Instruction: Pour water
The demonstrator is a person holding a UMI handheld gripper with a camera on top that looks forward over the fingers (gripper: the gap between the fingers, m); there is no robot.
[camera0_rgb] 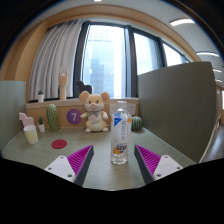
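A clear plastic water bottle (120, 133) with a white cap and a blue and orange label stands upright on the grey-green table (105, 172). It stands just ahead of my fingers, in line with the gap between them. My gripper (113, 160) is open, and its two fingers with purple pads (80, 158) lie spread wide at either side, not touching the bottle. A small light cup (31, 134) stands at the table's left side.
A plush mouse toy (95, 111) sits behind the bottle. A green cactus figure (52, 118), a purple round sign (73, 116) and a pink disc (59, 144) are at the left. A grey partition (175, 95) stands at the right. Windows lie beyond.
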